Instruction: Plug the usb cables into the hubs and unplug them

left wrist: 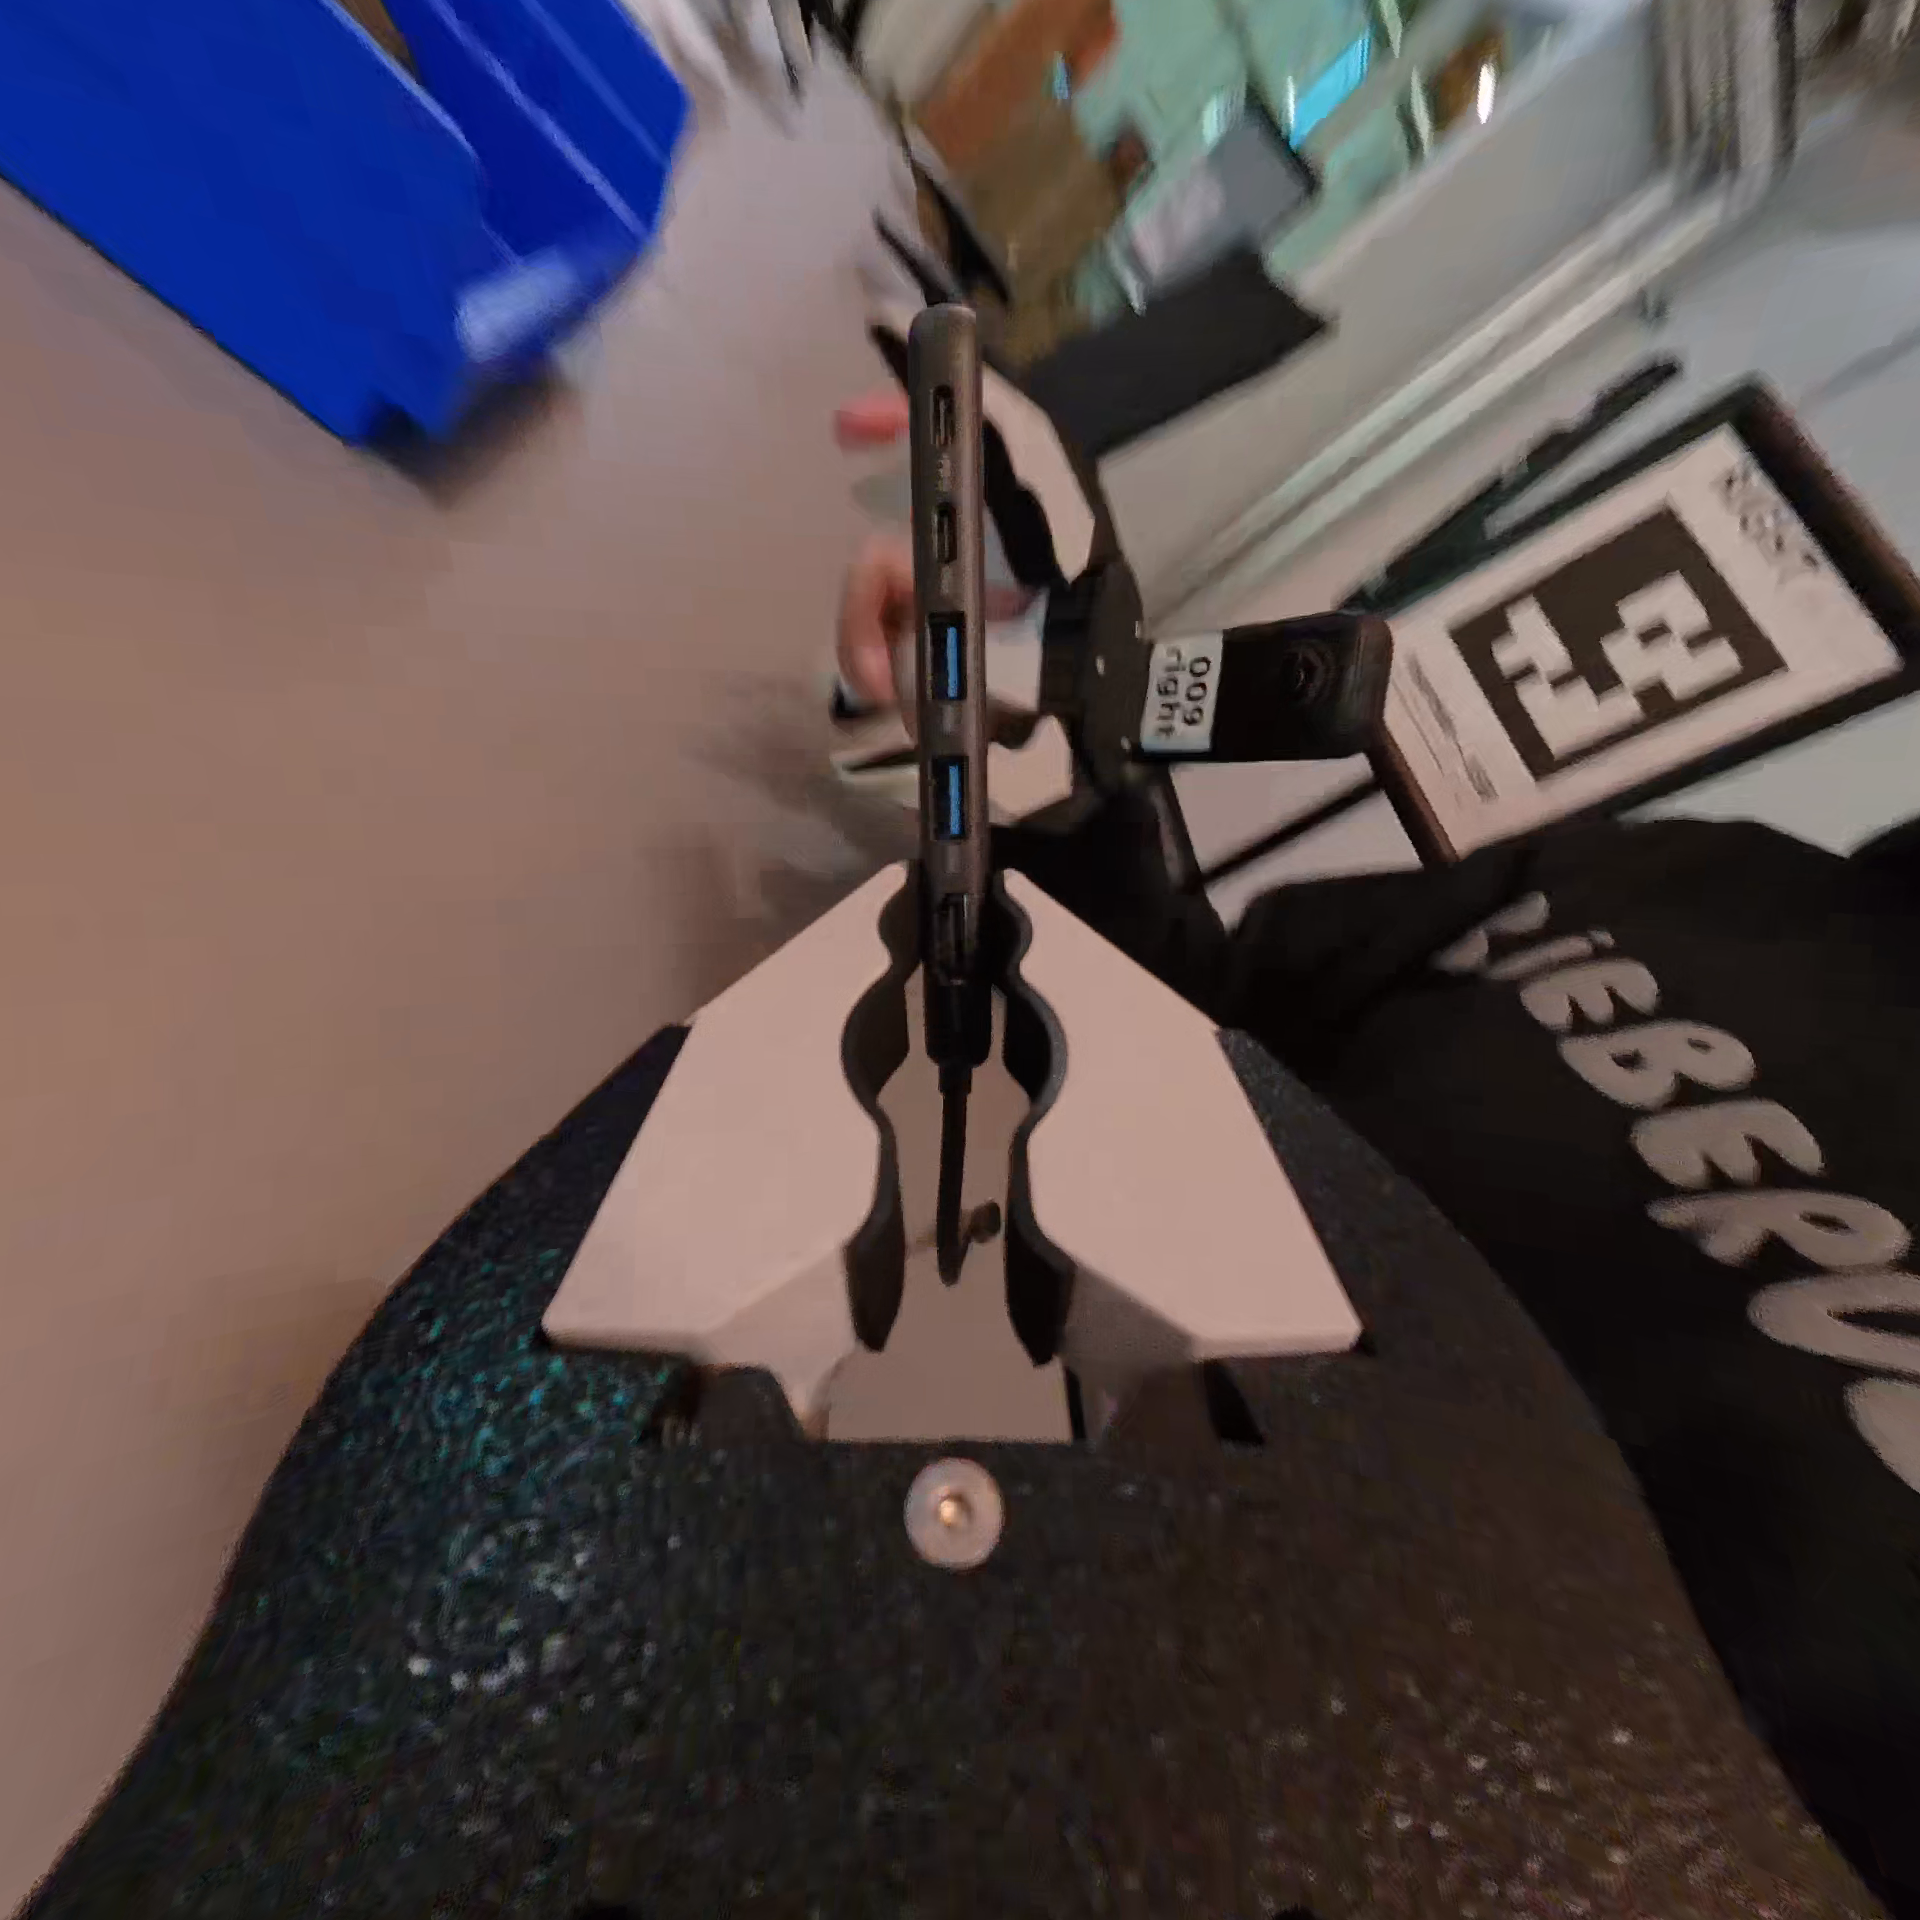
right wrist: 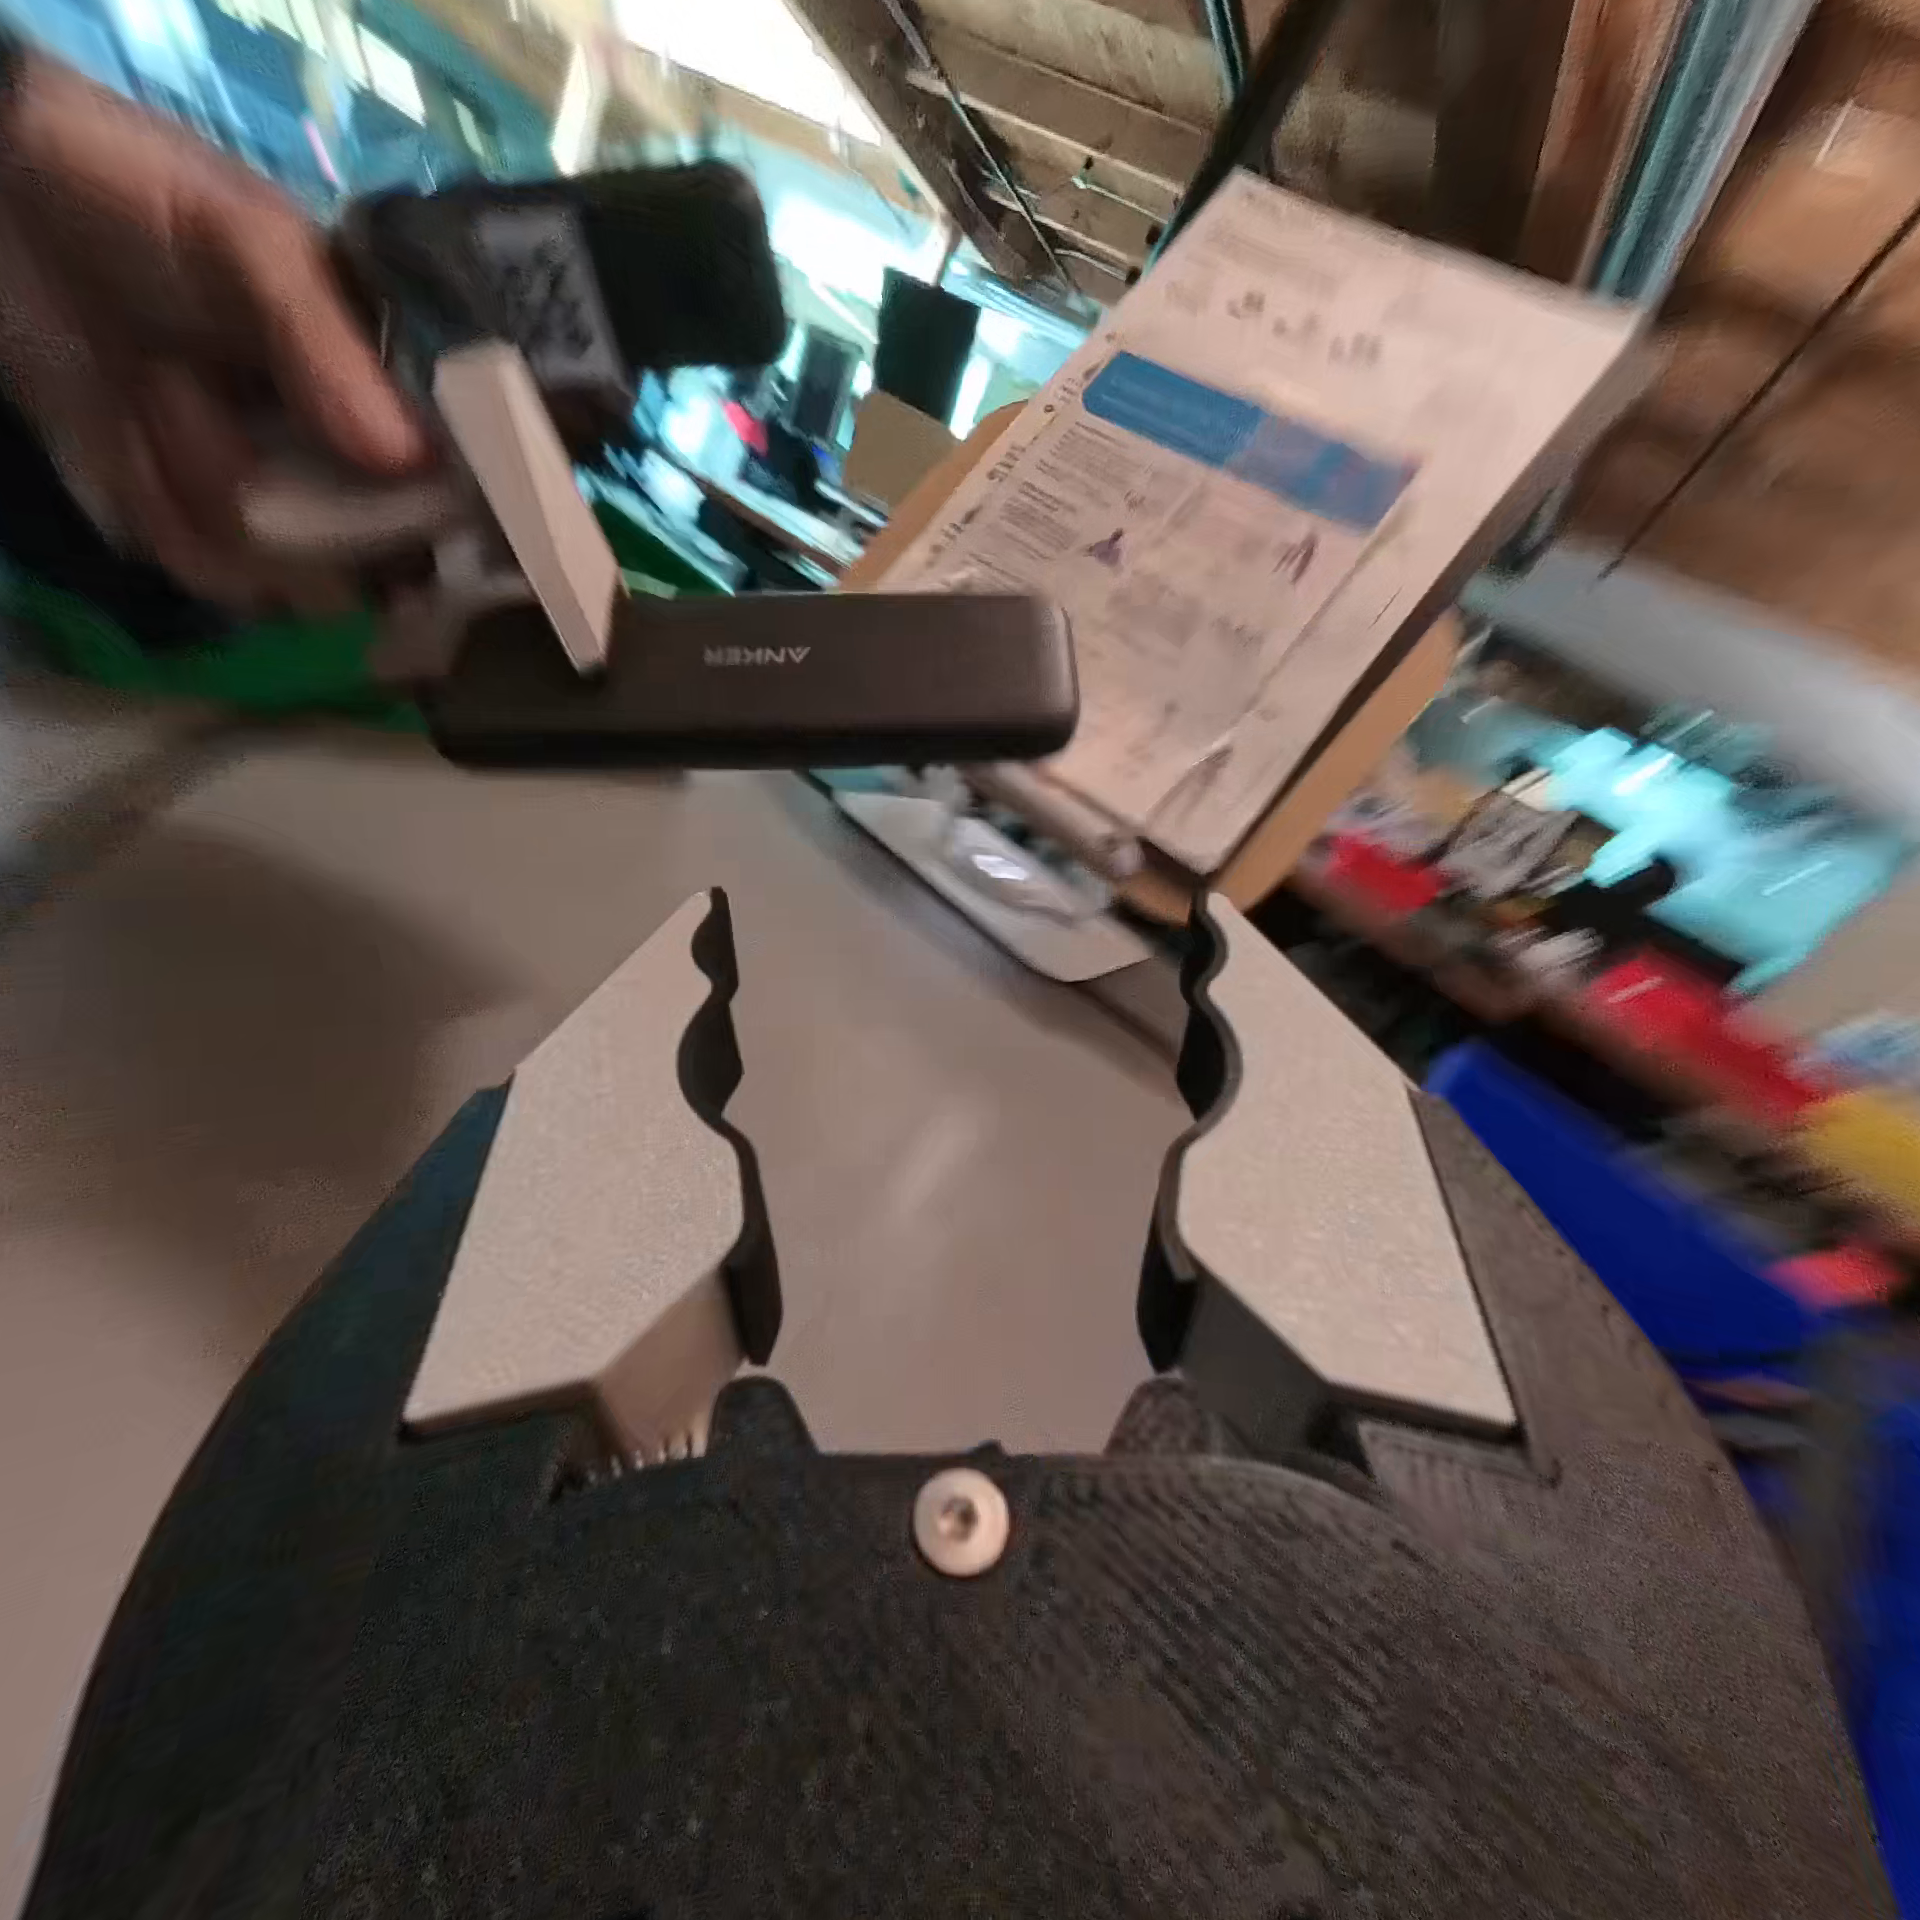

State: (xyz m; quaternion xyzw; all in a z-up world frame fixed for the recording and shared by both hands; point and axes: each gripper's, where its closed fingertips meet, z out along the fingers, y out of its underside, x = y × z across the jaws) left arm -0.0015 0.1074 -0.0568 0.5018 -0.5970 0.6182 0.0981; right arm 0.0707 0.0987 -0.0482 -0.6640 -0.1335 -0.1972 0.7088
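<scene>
My left gripper (left wrist: 954,894) is shut on the near end of a dark grey USB hub (left wrist: 943,582). It holds the hub on edge, its row of ports facing the camera; two blue ports show empty. The hub's own short black cable (left wrist: 951,1174) hangs back between the fingers. In the right wrist view the same hub (right wrist: 769,681) is held level above the table by the left gripper (right wrist: 561,644). My right gripper (right wrist: 961,914) is open and empty, below and in front of the hub. It also shows in the left wrist view (left wrist: 1049,623), behind the hub. No USB cable plug is visible.
A blue plastic bin (left wrist: 312,208) stands on the beige table (left wrist: 312,831) at the upper left; it also shows in the right wrist view (right wrist: 1621,1226). A printed sheet on a board (right wrist: 1236,499) leans behind the hub. A framed black-and-white marker card (left wrist: 1621,644) stands to the right. A person's hand (right wrist: 177,343) holds the left gripper.
</scene>
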